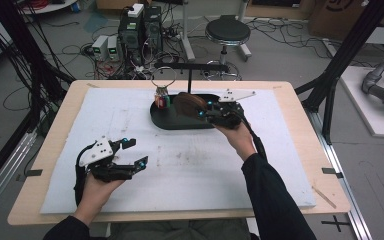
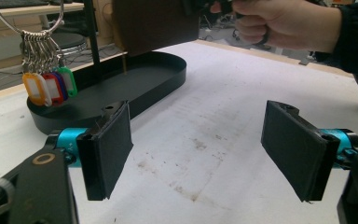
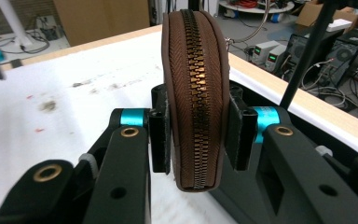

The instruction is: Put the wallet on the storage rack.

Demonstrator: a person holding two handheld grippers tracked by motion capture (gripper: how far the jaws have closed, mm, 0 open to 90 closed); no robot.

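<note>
Right claw (image 3: 196, 135) is clamped on a brown pouch (image 3: 196, 93), zipper edge up, over the tray (image 1: 180, 122). Left claw (image 1: 132, 152), jaws apart, hovers at seven o'clock from it.

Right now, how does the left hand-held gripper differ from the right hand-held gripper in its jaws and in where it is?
The left hand-held gripper has its jaws wide apart with nothing between them; the right hand-held gripper has its jaws pressed on a brown zipped pouch. The left one hangs low over the white mat near the person; the right one is by the black tray. Both have black jaws with blue fittings.
</note>
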